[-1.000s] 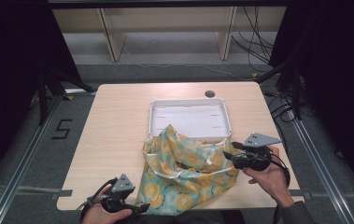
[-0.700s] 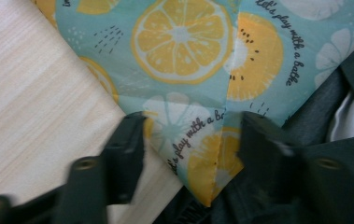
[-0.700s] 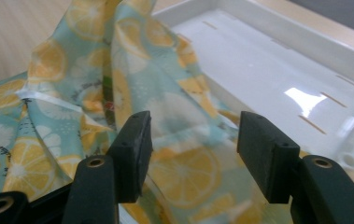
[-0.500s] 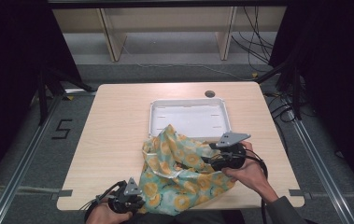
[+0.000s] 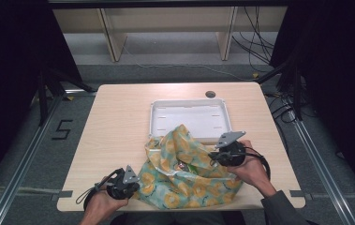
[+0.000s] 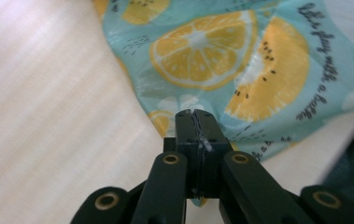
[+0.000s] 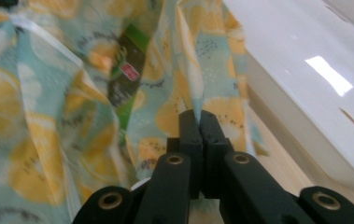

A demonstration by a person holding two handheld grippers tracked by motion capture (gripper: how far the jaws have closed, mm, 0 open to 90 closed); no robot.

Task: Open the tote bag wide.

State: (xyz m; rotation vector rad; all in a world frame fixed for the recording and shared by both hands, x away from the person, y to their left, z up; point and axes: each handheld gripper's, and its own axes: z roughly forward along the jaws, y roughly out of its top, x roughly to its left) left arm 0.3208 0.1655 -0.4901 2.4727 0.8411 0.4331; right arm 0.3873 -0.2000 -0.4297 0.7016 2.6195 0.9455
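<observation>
A teal cloth bag printed with orange slices [image 5: 184, 171] lies crumpled at the table's near edge, its far side against a white tray [image 5: 191, 115]. My left gripper [image 5: 136, 183] is shut on the bag's near-left edge; in the left gripper view the jaws [image 6: 196, 116] pinch the printed fabric [image 6: 230, 60]. My right gripper [image 5: 212, 157] is shut on the bag's right side, and the right gripper view has the jaws [image 7: 198, 116] closed on a fold of the fabric [image 7: 72, 93]. A green label [image 7: 125, 70] hangs inside the bag.
The white tray [image 7: 305, 79] stands close on the right of the right gripper. A dark round hole [image 5: 210, 94] marks the table beyond the tray. Bare wood [image 5: 114, 126] stretches left of the tray and bag. Cables trail from both grippers.
My right gripper has moved left and nearer along the bag. My left gripper has shifted right and up against the bag's edge. The bag has bunched and risen slightly.
</observation>
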